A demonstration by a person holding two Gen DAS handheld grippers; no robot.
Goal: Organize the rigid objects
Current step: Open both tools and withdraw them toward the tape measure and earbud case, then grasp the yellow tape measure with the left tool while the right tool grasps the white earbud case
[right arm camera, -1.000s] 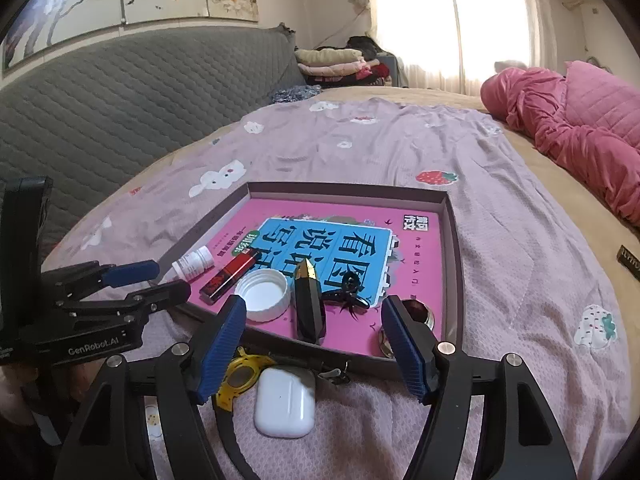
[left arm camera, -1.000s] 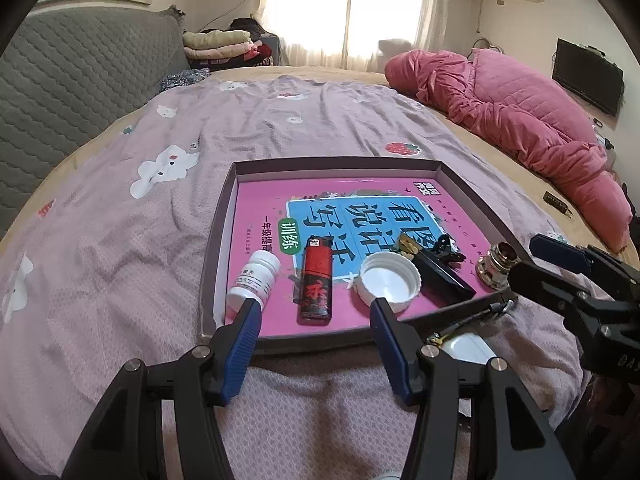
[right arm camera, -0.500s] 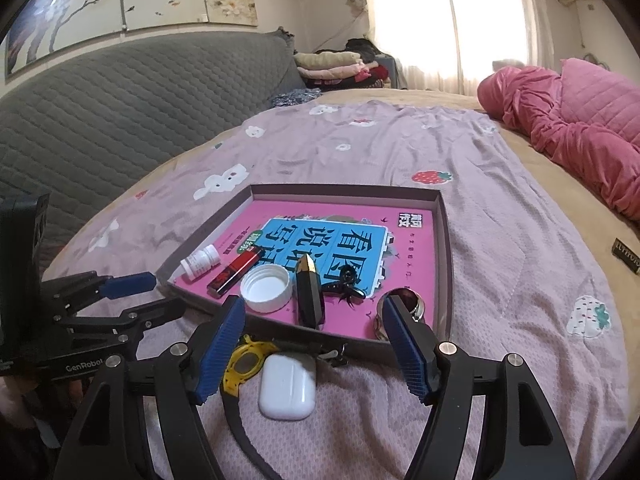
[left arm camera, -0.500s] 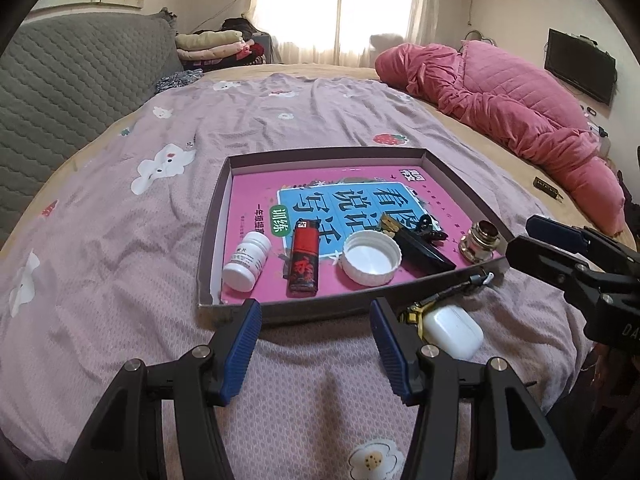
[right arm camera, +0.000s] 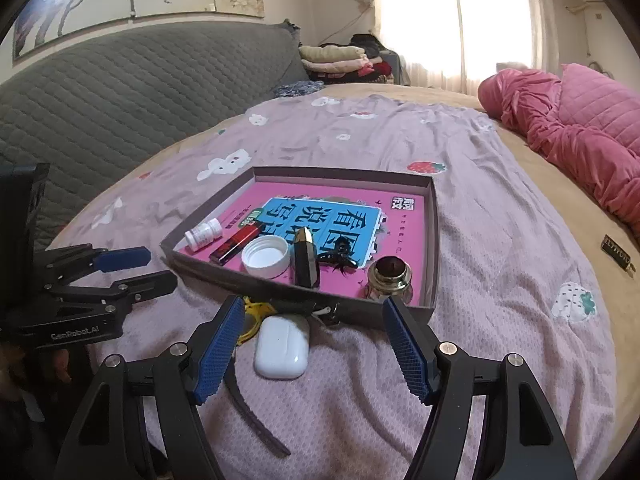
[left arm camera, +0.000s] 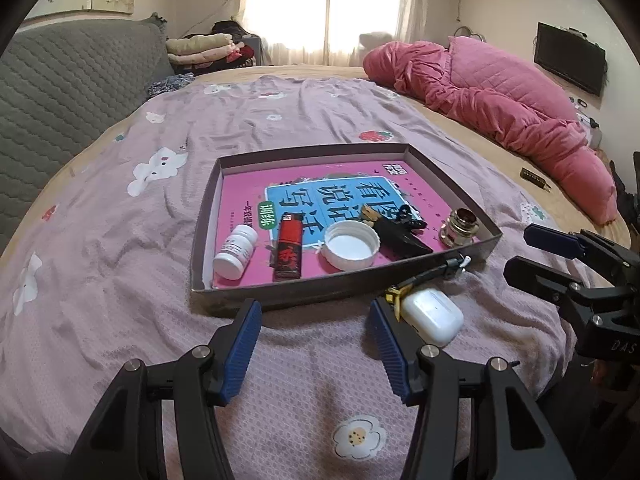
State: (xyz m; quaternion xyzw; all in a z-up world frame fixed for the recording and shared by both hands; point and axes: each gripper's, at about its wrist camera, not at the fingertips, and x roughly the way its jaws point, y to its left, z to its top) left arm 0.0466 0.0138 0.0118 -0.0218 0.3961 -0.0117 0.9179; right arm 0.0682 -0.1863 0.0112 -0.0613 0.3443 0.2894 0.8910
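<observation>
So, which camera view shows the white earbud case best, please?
The right wrist view: the white earbud case lies whole on the blanket between the open right gripper fingers, just outside the tray. The left wrist view shows it off to the side, partly behind one fingertip.

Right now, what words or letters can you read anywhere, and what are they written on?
"GenRobot.AI": on the left gripper body.
"DAS": on the right gripper body, cut off at the picture edge.
"看图说话写话" and "训练": on the pink book in the tray, upside down.
Lighter, white pill bottle: print too small to read.
</observation>
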